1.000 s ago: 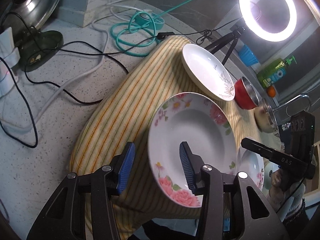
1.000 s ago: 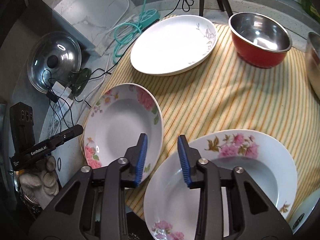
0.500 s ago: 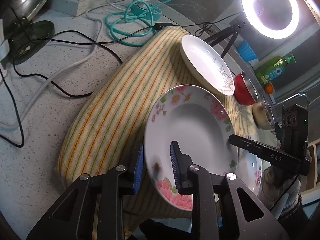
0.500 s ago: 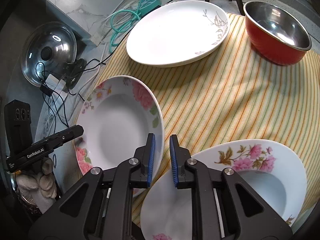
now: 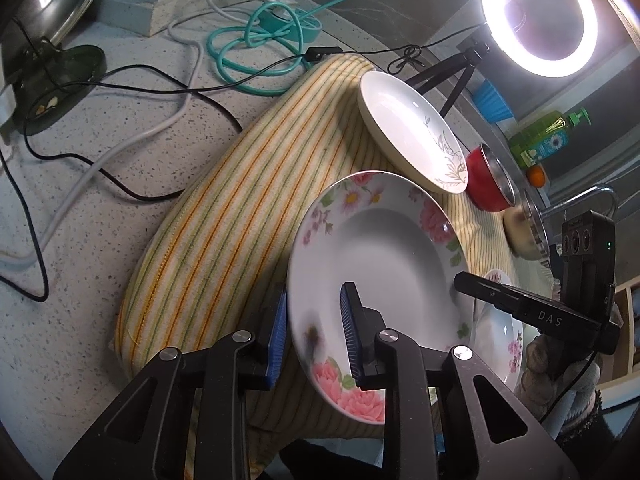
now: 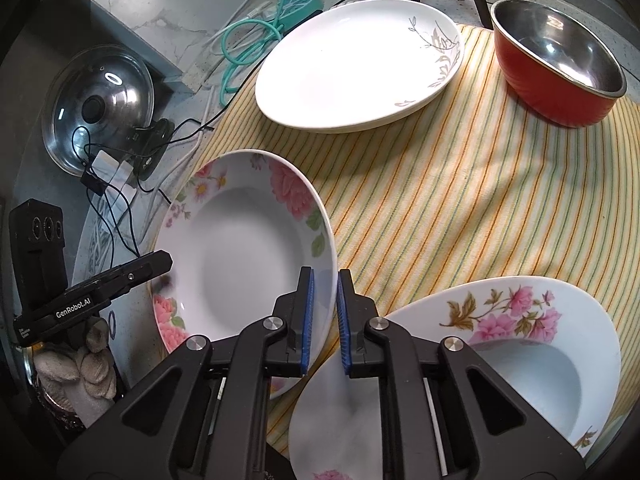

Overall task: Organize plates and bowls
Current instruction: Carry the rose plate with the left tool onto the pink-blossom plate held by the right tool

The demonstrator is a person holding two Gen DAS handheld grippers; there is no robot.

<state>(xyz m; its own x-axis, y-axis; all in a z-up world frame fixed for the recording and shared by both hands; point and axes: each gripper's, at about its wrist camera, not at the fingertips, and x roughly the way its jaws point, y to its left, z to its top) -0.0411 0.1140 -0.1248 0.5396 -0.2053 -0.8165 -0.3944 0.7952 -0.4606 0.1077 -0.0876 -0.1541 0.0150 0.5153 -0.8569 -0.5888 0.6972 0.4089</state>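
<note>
The speckled counter (image 5: 100, 208) carries a striped yellow cloth (image 5: 240, 216), likely spread to cushion the crockery. On it, the rose-patterned deep plate (image 6: 248, 252) sits tilted, its near edge raised off the cloth. Both grippers hold it from opposite sides: the left gripper (image 5: 314, 334) pinches the rim by the big pink rose, and the right gripper (image 6: 324, 320) has its jaws pressed nearly together on the opposite rim. A grip at 2 points probably keeps the glazed dish from swinging as it lifts.

Just beside it on the right lies a second floral plate (image 6: 520, 328), its edge partly under the right gripper, the likeliest thing to be knocked. Farther back rest a plain white plate (image 6: 360, 68) and a red steel-lined bowl (image 6: 560, 68), well apart. Cables (image 5: 132, 80) and a glass lid (image 6: 100, 108) clutter the bare counter to the left.
</note>
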